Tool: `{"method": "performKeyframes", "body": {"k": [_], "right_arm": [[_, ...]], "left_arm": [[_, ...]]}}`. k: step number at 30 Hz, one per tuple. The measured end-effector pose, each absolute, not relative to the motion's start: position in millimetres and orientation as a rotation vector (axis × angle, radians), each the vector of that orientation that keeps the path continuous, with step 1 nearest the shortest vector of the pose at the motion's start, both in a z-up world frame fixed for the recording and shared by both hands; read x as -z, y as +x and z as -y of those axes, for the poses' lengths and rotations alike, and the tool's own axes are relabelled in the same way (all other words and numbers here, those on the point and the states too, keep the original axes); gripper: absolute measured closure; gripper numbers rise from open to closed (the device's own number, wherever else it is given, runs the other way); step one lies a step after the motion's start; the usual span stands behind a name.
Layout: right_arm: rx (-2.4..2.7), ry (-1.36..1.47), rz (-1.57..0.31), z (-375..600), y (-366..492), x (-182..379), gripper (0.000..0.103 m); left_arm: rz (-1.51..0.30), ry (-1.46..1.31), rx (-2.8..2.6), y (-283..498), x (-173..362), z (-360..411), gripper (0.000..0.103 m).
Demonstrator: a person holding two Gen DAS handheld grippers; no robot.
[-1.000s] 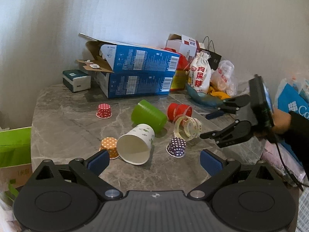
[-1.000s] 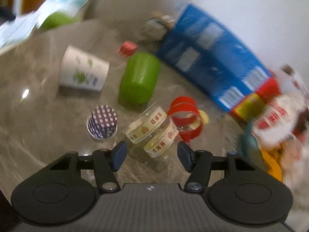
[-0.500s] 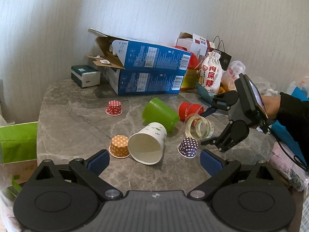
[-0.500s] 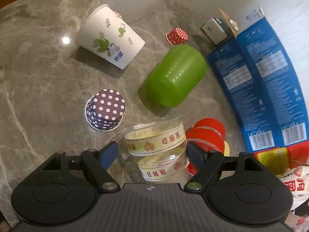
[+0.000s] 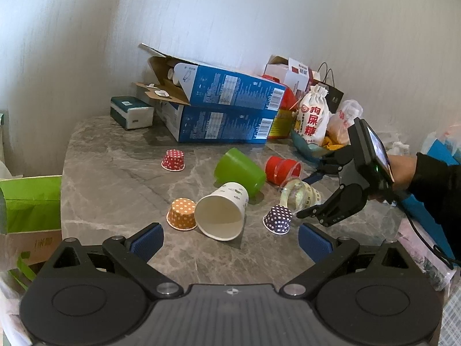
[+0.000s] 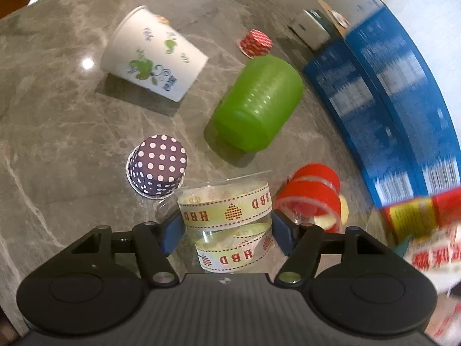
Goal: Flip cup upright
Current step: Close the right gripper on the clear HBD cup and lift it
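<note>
R gripper (image 6: 227, 227): my pads flank the clear HBD-ribbon cup (image 6: 227, 216) – contact unclear
L gripper (image 5: 230, 242): spread wide, holding nothing – above bench (image 5: 115, 178)

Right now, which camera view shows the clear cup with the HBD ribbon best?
The right wrist view: the clear cup fills the centre between the right tool pads, ribbon text readable. In the left wrist view it is small, partly behind the tool.

Grey marble surface (image 5: 115, 190): white paper cup (image 5: 222, 214), green plastic cup (image 5: 239, 171), clear ribboned cup (image 6: 227, 216) on sides; blue cardboard boxes (image 5: 222, 121) at back.
</note>
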State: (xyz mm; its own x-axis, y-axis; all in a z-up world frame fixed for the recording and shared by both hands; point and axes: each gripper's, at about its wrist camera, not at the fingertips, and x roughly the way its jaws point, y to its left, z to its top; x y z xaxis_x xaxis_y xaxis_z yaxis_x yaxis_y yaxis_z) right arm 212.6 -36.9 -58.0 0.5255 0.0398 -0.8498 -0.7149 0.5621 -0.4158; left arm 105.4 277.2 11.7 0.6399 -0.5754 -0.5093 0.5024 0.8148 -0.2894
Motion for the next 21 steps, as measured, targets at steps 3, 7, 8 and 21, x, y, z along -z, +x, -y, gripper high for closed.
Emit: {"method": "performKeyframes", "body": {"k": [3,7,8,21], "right_arm": [[-0.446,-0.681,-0.949,52.6,207.0,44.0,0.039],[-0.327,-0.336,-1.027,74.1,186.2,24.5,0.039],[-0.293,-0.242,-1.058,75.9,178.8,21.5,0.038],[-0.198,0.404,-1.141,-25.3,101.0,30.6,0.038]], "left_arm": [[-0.611,-0.147,0.631,99.8,-12.8,-285.8,0.002],[-0.597,-0.185,0.654,91.8,-12.8,-300.4,0.002],[-0.599,-0.194,0.661,90.3,-12.3,-303.9,0.002],[-0.631,-0.354,0.693,67.4,7.2,-370.7,0.002]]}}
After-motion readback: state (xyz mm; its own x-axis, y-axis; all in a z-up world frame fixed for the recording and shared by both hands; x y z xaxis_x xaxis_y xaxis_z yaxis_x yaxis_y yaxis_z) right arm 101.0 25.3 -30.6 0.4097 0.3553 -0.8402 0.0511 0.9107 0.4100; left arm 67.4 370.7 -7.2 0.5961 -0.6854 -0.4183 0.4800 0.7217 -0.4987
